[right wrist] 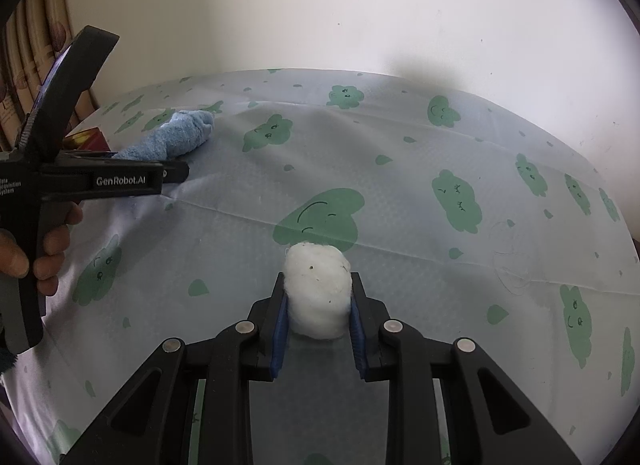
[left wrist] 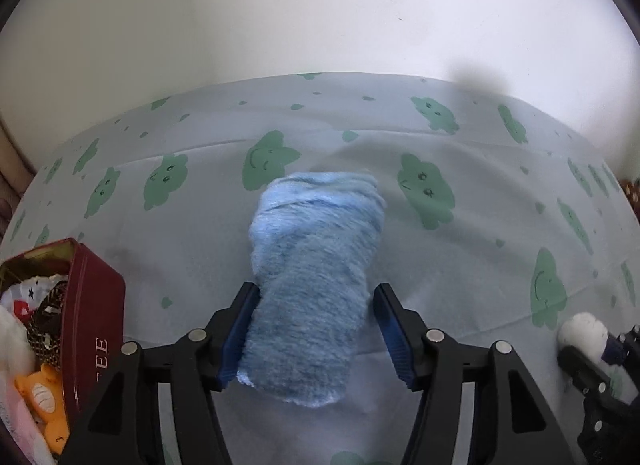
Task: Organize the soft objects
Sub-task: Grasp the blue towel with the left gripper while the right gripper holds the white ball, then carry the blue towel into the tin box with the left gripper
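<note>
The blue cloth, a fluffy roll, is lying on the worktop between the jaws of the left gripper, running from its near end at 6 o'clock up toward 12 o'clock past the fingertips. Those jaws are standing wide: the left pad is just brushing the cloth's edge, the right pad is standing apart from it, so nothing is being gripped.

The right gripper is holding a white cotton ball; its narrow jaws are pressing the ball from both sides, with the top of the ball poking out beyond the tips toward 12 o'clock.

In the left wrist view, a red tin is sitting at 8 o'clock of the cloth, holding mixed small items; the letters "EE" are showing on its side, the rest hidden. In the right wrist view, a hand is gripping the left gripper's handle, whose side is reading "GenRobot.AI". The worktop's cover is carrying green smiling cloud prints.
</note>
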The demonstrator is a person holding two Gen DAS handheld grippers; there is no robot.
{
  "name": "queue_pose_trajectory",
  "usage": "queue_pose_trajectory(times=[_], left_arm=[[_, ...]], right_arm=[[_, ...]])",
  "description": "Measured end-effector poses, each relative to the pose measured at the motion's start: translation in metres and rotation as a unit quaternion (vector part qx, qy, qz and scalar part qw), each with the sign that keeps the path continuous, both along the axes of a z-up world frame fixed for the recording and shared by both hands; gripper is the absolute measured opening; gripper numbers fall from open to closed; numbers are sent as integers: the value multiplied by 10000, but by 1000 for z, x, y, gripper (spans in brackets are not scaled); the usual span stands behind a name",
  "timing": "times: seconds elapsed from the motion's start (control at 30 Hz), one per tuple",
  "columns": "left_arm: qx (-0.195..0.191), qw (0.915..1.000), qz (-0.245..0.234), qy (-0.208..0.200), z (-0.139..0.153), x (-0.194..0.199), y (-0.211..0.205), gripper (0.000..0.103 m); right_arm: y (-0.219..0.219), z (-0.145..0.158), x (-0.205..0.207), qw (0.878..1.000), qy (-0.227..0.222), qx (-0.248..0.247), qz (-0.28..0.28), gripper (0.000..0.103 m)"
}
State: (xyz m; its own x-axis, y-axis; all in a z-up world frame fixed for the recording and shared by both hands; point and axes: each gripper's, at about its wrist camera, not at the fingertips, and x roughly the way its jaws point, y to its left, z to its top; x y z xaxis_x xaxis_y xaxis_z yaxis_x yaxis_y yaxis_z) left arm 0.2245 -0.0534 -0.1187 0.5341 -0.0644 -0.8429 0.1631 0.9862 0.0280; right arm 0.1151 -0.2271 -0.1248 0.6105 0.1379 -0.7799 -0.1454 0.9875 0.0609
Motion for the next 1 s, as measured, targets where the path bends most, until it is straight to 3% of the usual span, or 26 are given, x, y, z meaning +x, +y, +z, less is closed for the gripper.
queue_pose_trajectory(times=[0.07,0.17,0.47,1.0], left_arm=[[-119,9999,78,-11,1,0,4,36],[-96,9998,178,-25,4,-2,7,25],[-148,9993,208,-288,25,-20,3,22],[-176,9990,155,-377,63,-73,7,22]], right_arm=[[0,0,0,10000,5,4,0,24],[-1,0,1,10000,14,12,0,24],[0,0,1,10000,28,-20,-3,24],[0,-1,1,10000,31,-27,-3,24]])
